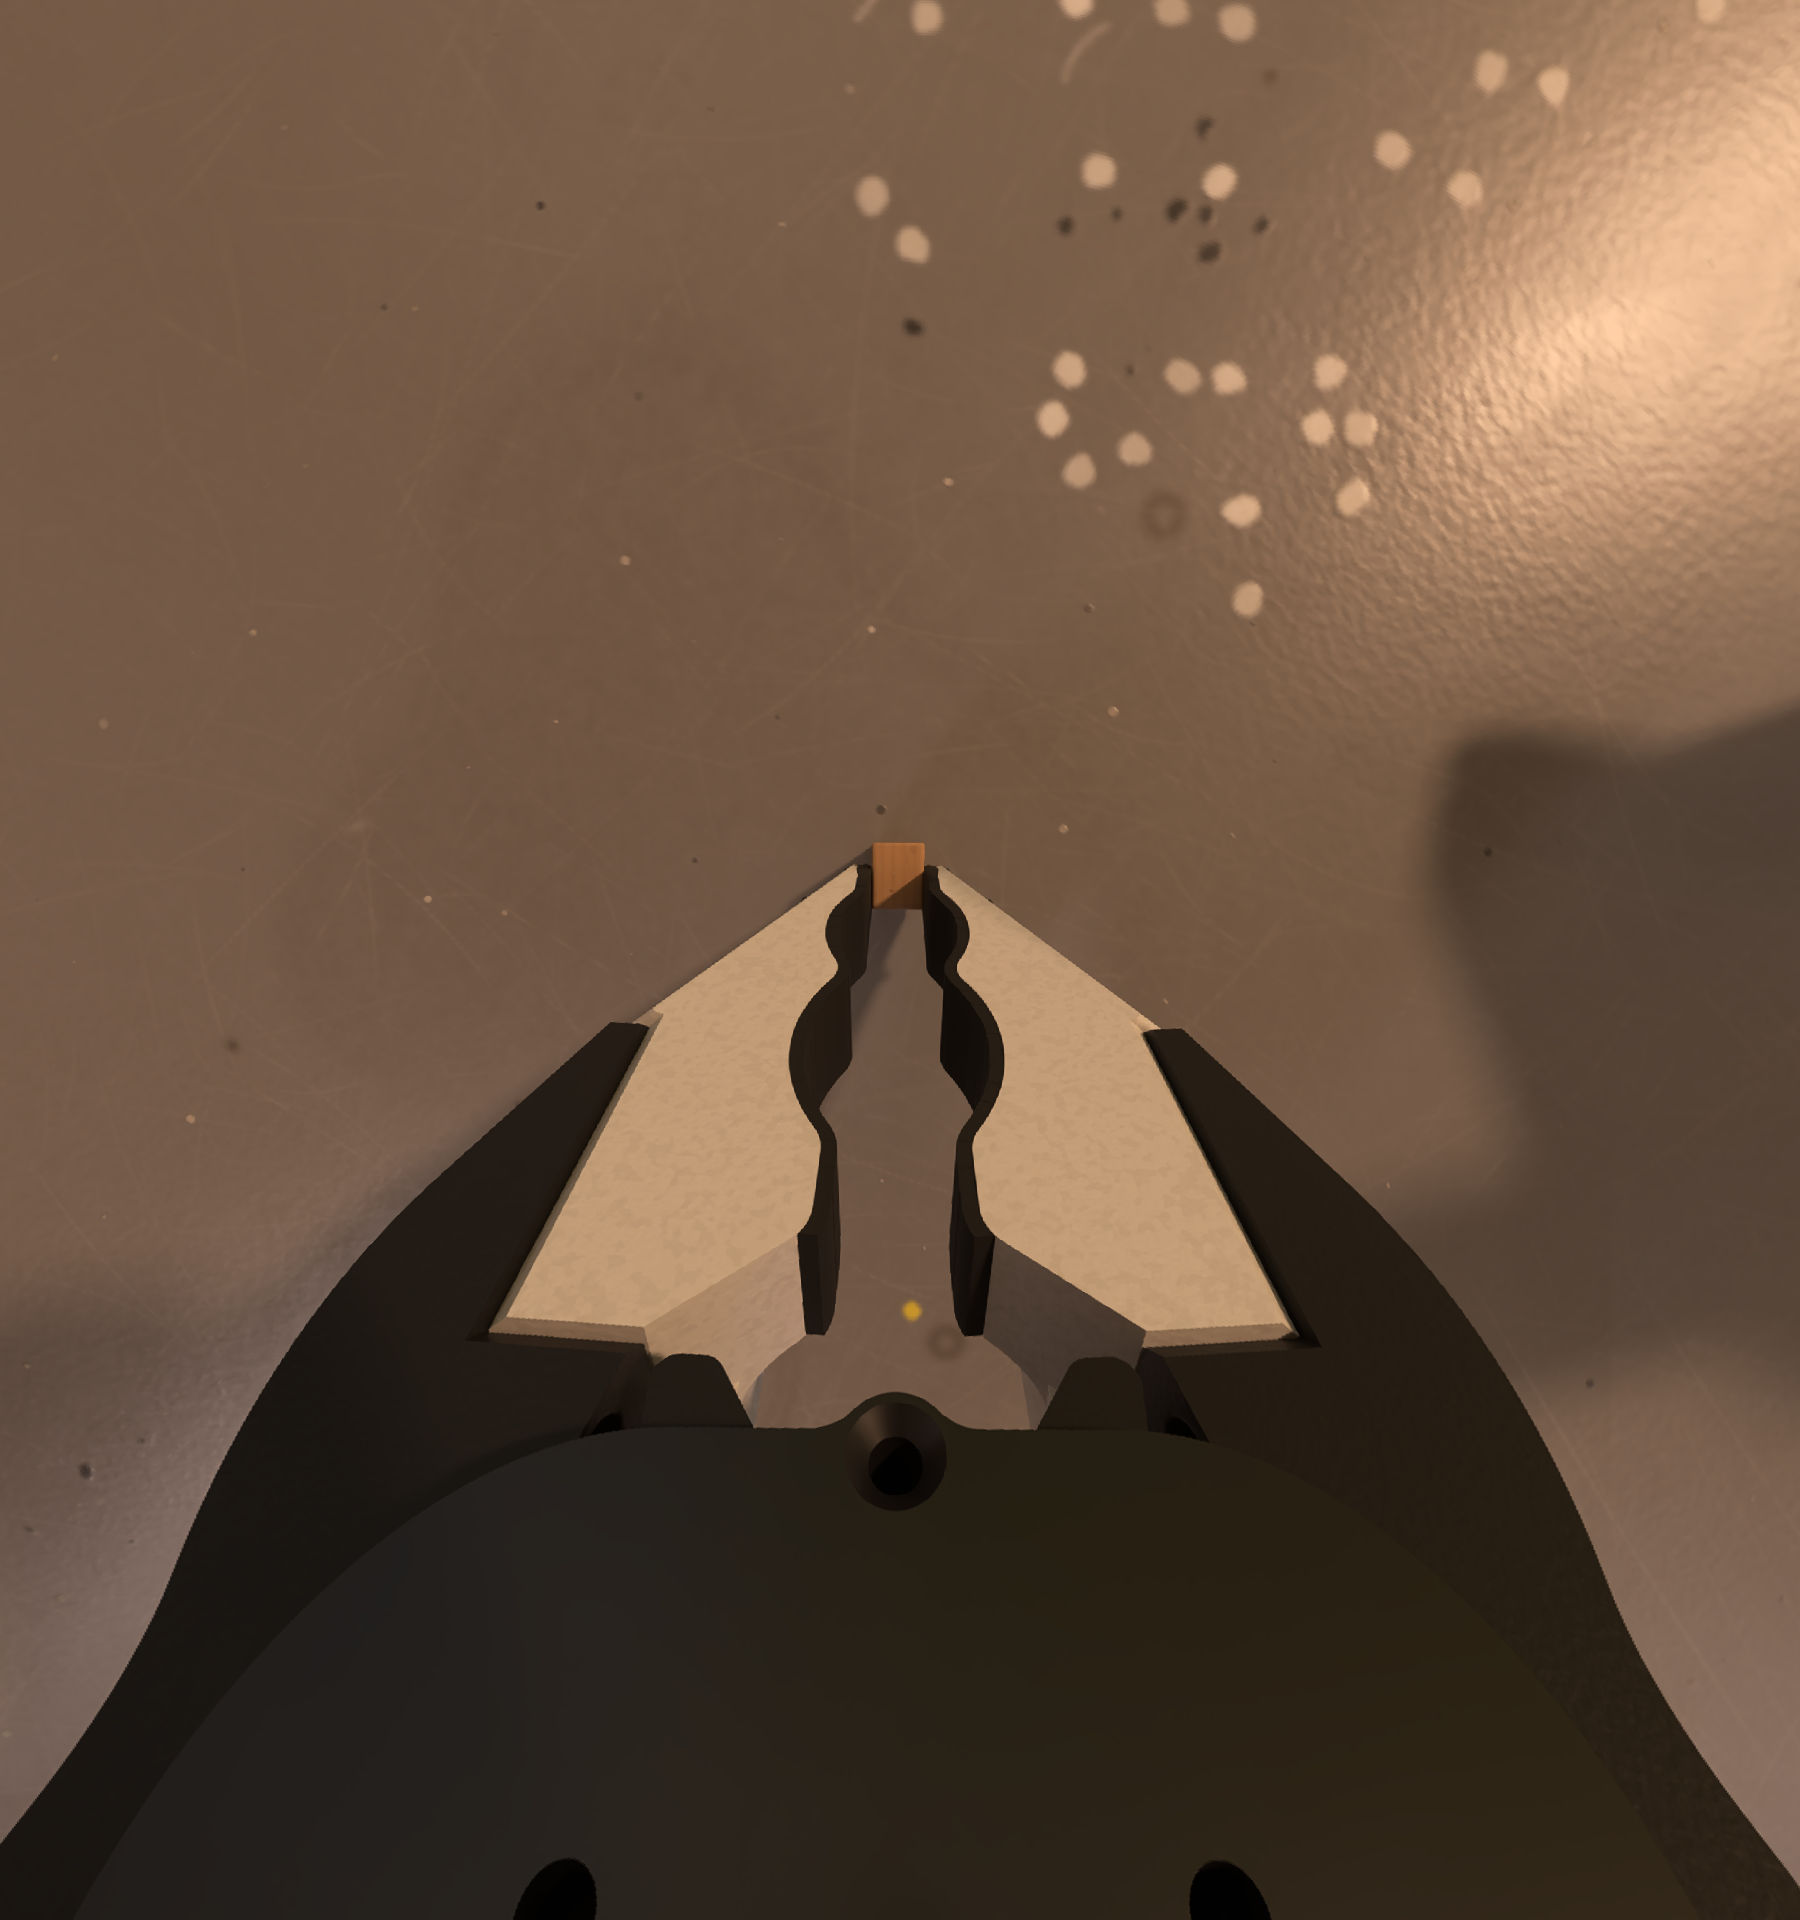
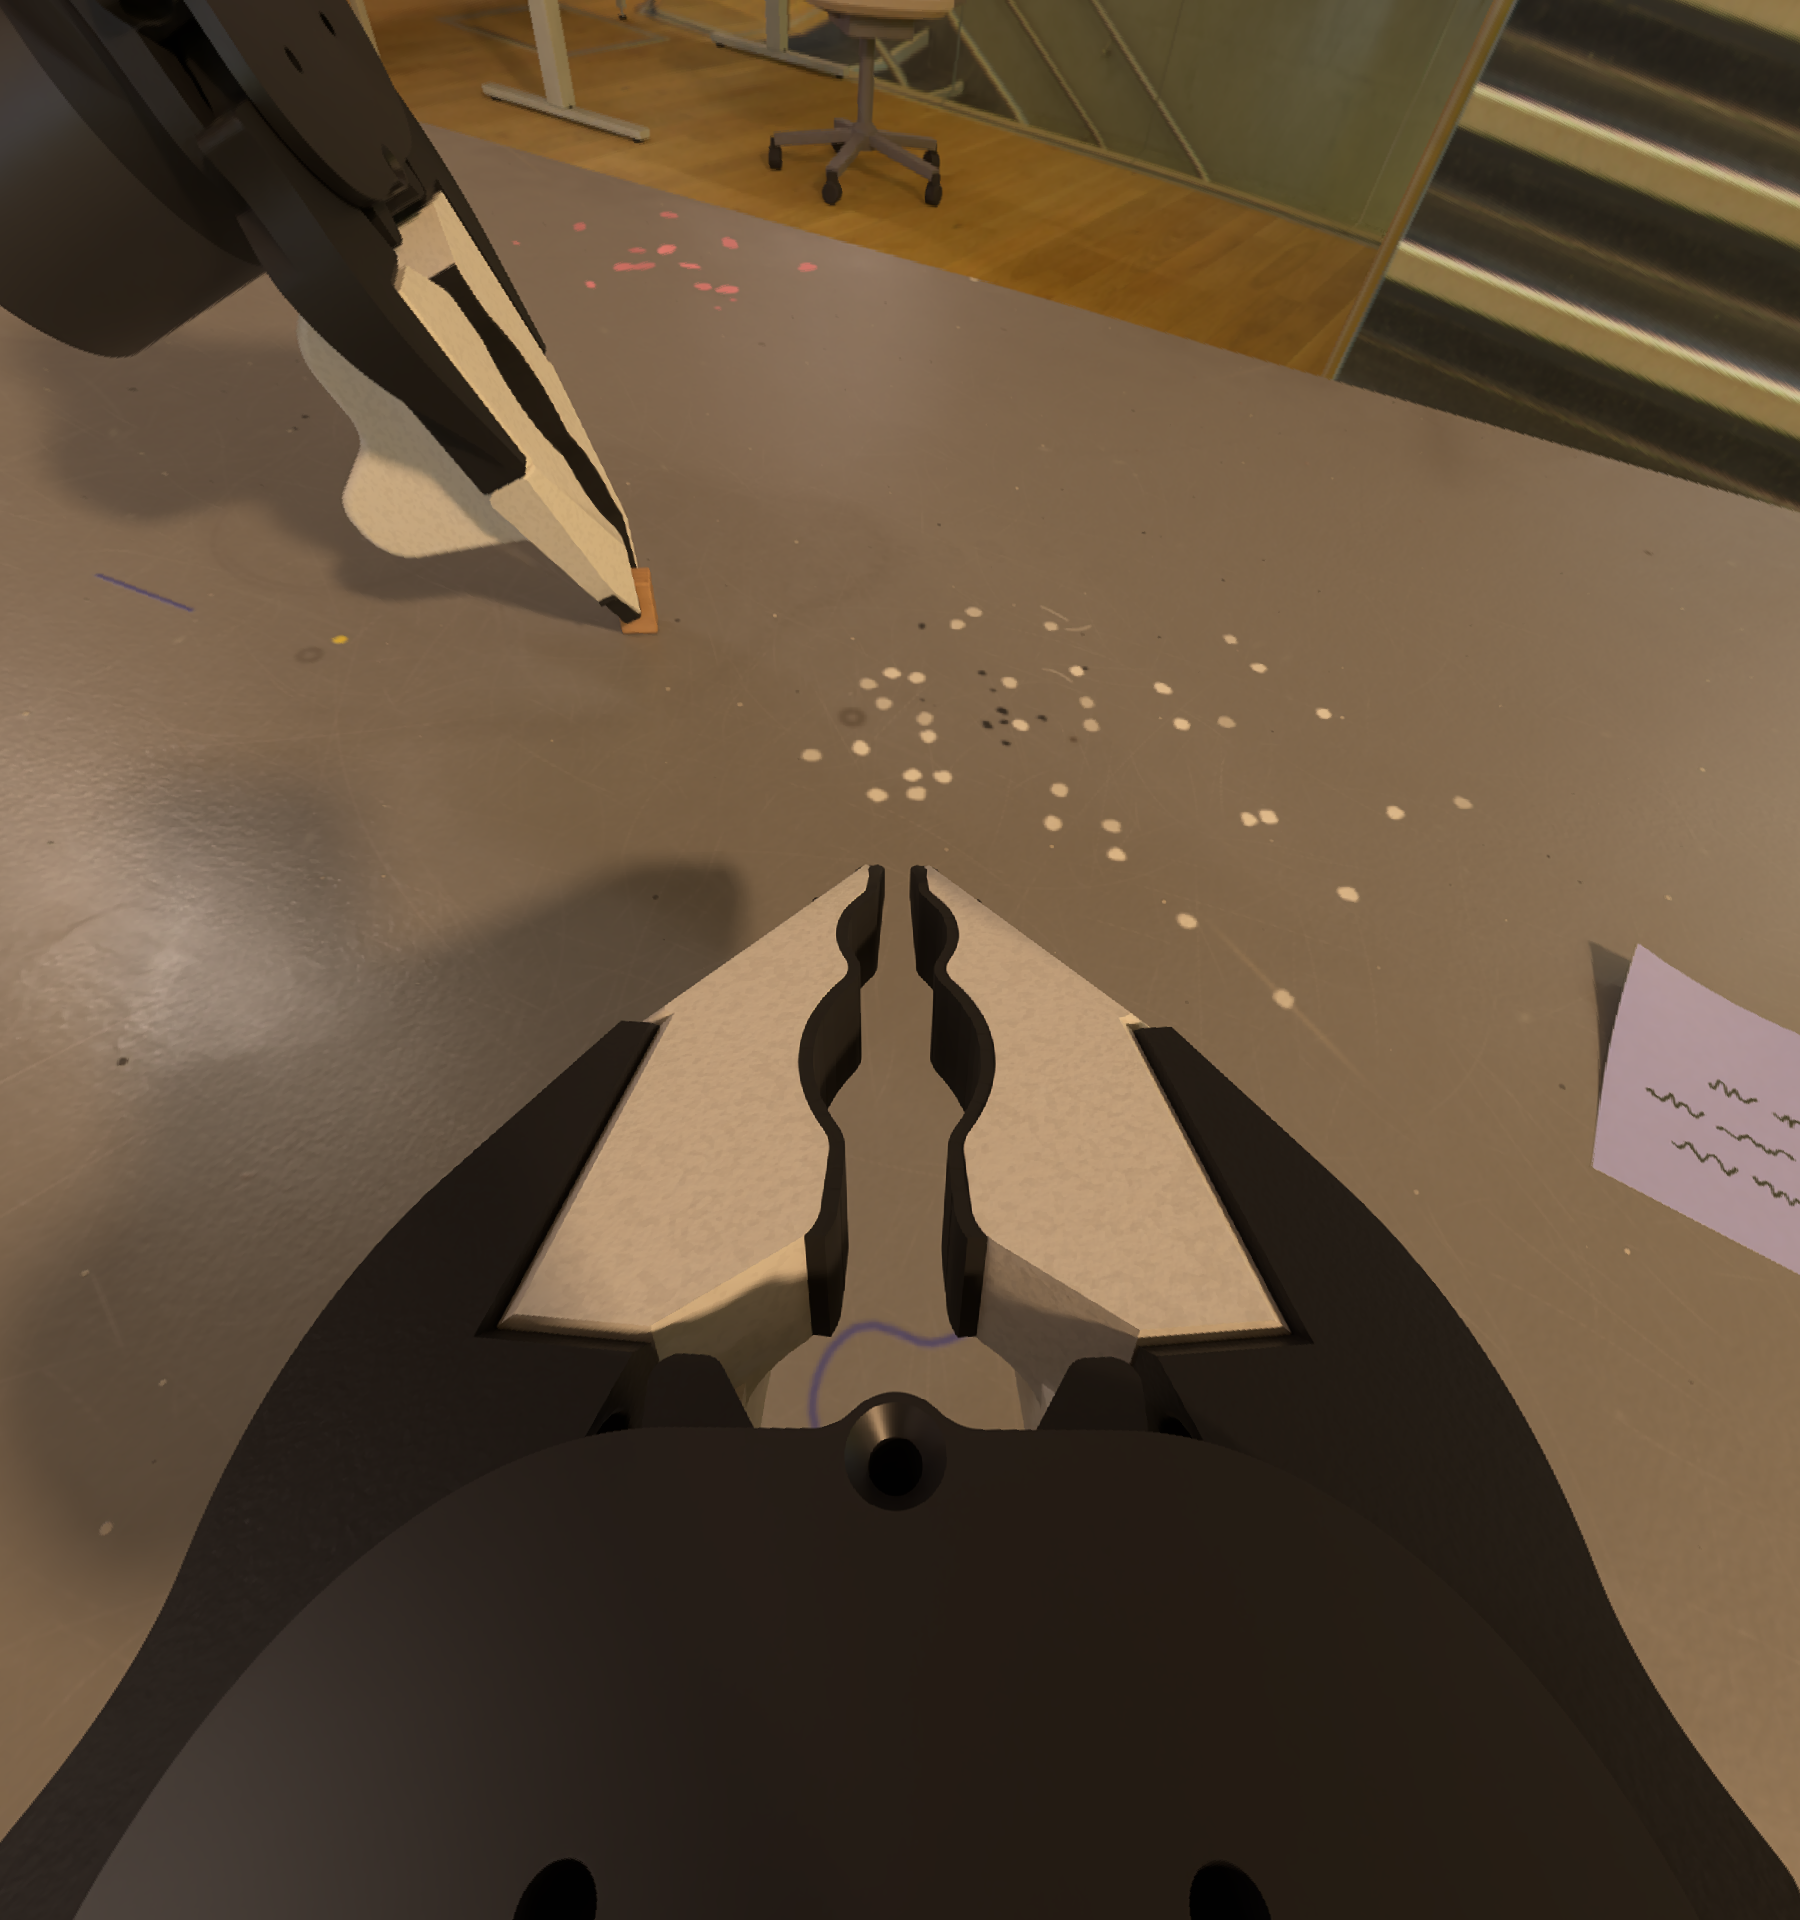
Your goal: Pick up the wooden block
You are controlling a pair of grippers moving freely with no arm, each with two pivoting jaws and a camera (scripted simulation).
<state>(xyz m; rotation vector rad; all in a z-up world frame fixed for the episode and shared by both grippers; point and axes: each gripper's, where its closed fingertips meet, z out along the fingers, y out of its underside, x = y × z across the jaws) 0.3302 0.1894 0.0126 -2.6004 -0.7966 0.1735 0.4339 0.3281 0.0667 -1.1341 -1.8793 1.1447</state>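
The wooden block is a small orange-brown cube on the grey-brown table. My left gripper points down at it, and its two fingertips are closed against the block's left and right sides. In the right wrist view the left gripper comes down from the upper left with its tips at the table, and the block shows beside the tips, resting on the table. My right gripper hovers over the table nearer the front, its fingers nearly together with only a thin slit, holding nothing.
A pale purple paper note lies on the table at the right. White, dark and pink paint specks mark the surface. Beyond the table's far edge are a wooden floor, an office chair and desk legs.
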